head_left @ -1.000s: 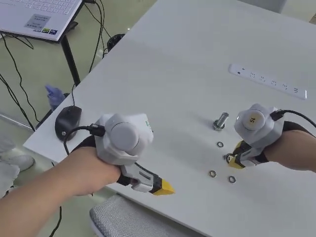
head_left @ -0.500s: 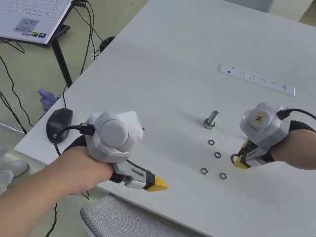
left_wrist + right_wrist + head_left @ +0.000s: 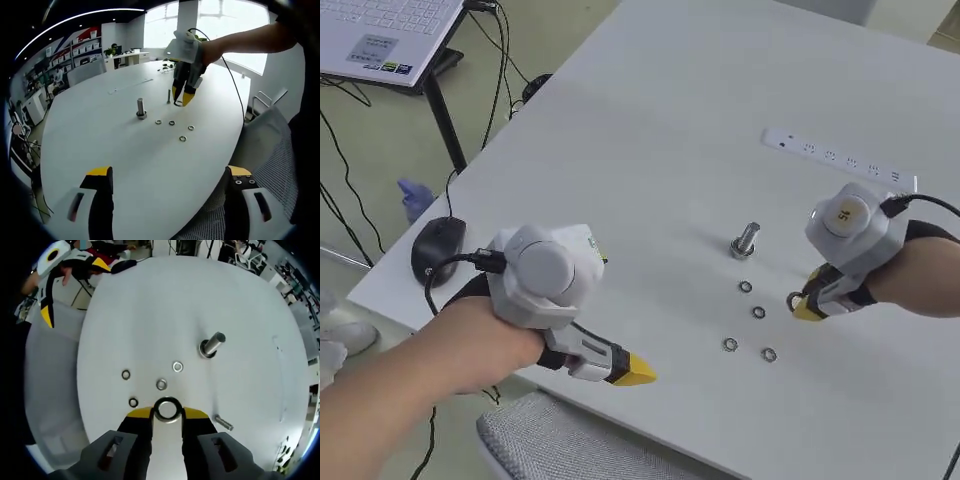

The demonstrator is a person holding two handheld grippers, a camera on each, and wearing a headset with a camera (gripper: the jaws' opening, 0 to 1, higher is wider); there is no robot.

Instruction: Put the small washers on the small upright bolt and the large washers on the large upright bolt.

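While left tongs (image 3: 168,174) hang wide open well clear of the large bolt (image 3: 212,345), right tongs (image 3: 167,413) clamp a large washer (image 3: 167,399) near it, four loose washers (image 3: 161,384) lying on the surface (image 3: 150,305) between.

The head view looks down from above the near edge of the table (image 3: 650,130), with the big bolt (image 3: 745,240) right of centre. The left gripper view sits low at that edge, well back from the bolt, and faces across the table. The right gripper (image 3: 180,101) hangs just past the bolt. The right gripper view looks steeply down from close by over the big washer (image 3: 167,409) in its jaws. The bolt is ahead to the right and the left gripper (image 3: 74,290) far behind. All three views share the bolt and the loose washers (image 3: 758,312) beside it.
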